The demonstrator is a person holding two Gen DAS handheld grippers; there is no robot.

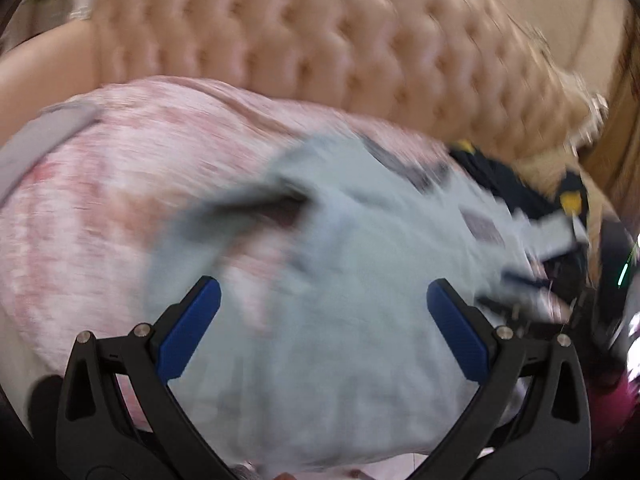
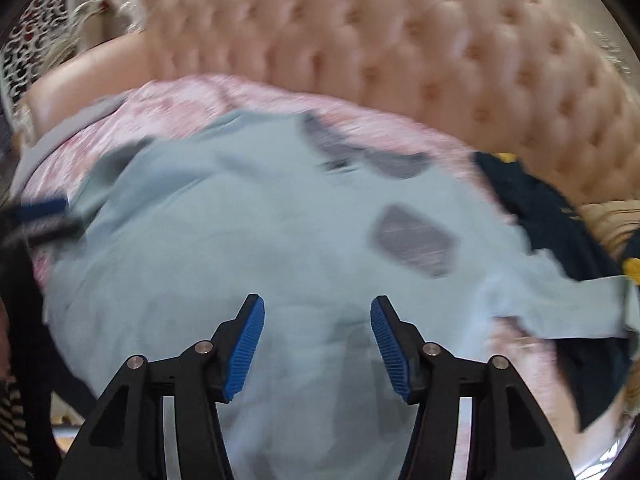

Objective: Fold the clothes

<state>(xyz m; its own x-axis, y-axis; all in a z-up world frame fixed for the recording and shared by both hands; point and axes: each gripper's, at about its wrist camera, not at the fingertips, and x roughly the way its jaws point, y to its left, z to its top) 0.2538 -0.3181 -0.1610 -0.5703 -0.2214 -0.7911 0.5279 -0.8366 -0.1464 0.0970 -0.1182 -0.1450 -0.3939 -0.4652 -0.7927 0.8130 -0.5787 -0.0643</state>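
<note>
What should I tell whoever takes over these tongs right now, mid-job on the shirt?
Left tongs: open, empty, over the shirt's left side.
Right tongs: open, empty, over the shirt's lower middle.
Light blue shirt: spread on the pink bedspread, grey collar toward the tufted headboard, grey chest pocket showing; one sleeve trails to the right.
Dark navy garment lies beside it on the right, touching or overlapping that sleeve.
Done: shirt laid out. No fold visible yet.
Left: fold sleeves in, then the body; then the navy garment. Views are blurred.
</note>
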